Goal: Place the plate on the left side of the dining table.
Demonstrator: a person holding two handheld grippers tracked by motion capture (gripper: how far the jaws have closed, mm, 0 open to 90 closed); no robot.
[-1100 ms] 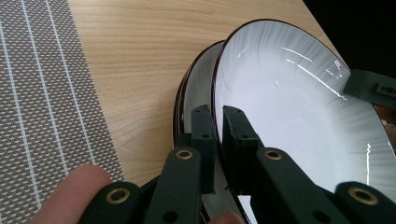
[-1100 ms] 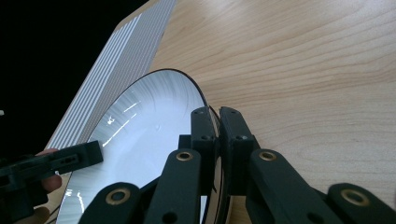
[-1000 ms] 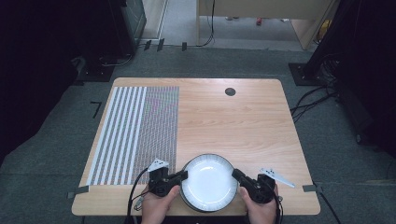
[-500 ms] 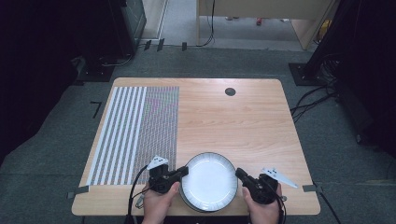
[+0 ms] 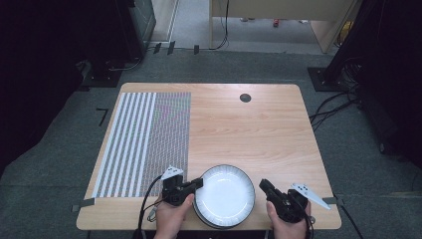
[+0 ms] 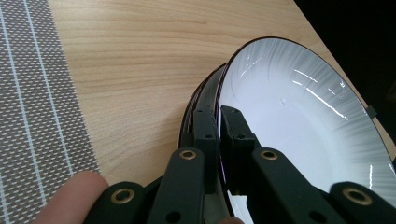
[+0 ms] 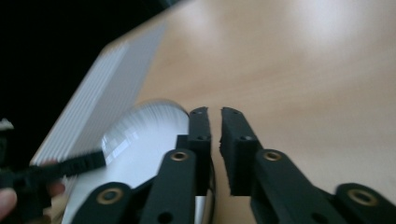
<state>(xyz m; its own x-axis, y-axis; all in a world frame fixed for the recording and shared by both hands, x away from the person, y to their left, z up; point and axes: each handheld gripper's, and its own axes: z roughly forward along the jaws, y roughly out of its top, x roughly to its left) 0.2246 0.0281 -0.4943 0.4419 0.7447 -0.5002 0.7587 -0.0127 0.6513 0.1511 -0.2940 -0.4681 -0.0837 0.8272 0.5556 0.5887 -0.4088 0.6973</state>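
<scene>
My left gripper [image 5: 198,184] was clamped on the rim of the top white plate [image 5: 225,195], which sat on a stack at the table's [image 5: 249,129] near edge. My right gripper [image 5: 263,185] had just been opening, jaws slightly apart with nothing between them, just beside the plate.

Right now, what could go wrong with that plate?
1. The left gripper pinches the top plate only at its rim, and the right gripper has just been opening with nothing between its fingers. Held from one side, the plate might tilt or slip.
2. The plate underneath sits right below it, so a drop could chip both.
3. The stack rests near the table edge, so a nudge might push it off.
</scene>
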